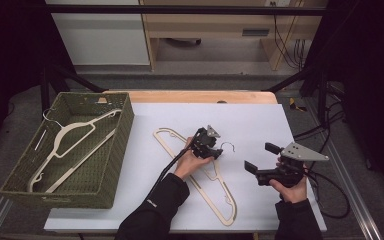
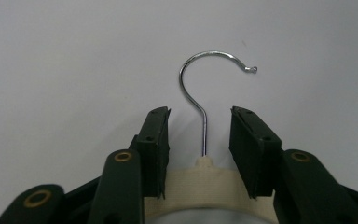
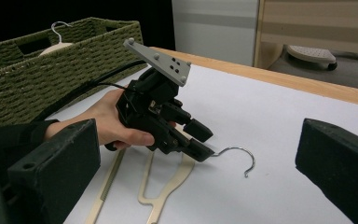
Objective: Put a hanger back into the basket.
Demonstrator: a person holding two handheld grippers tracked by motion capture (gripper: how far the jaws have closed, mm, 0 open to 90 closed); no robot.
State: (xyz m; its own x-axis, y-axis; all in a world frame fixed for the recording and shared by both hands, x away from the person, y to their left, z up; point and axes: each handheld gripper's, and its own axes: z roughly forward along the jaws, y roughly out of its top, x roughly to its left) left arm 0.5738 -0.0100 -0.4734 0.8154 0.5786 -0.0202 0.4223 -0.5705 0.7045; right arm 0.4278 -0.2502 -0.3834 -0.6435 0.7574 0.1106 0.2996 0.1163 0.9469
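A cream hanger [image 1: 215,190] with a metal hook [image 1: 228,146] lies flat on the white table sheet [image 1: 260,120]. My left gripper [image 1: 216,150] rests at the hanger's neck. In the left gripper view its jaws stand open on either side of the hook's stem [image 2: 204,126], touching neither it nor the cream neck [image 2: 205,186]. The right gripper view shows the left gripper [image 3: 198,140] low over the hanger [image 3: 168,182]. My right gripper [image 1: 261,157] hovers to the right of the hook, wide open and holding nothing.
A green woven basket [image 1: 125,120] sits at the table's left with a second cream hanger [image 1: 70,135] inside. The wooden table edge [image 1: 195,96] runs along the back. Cables trail from both grippers across the sheet.
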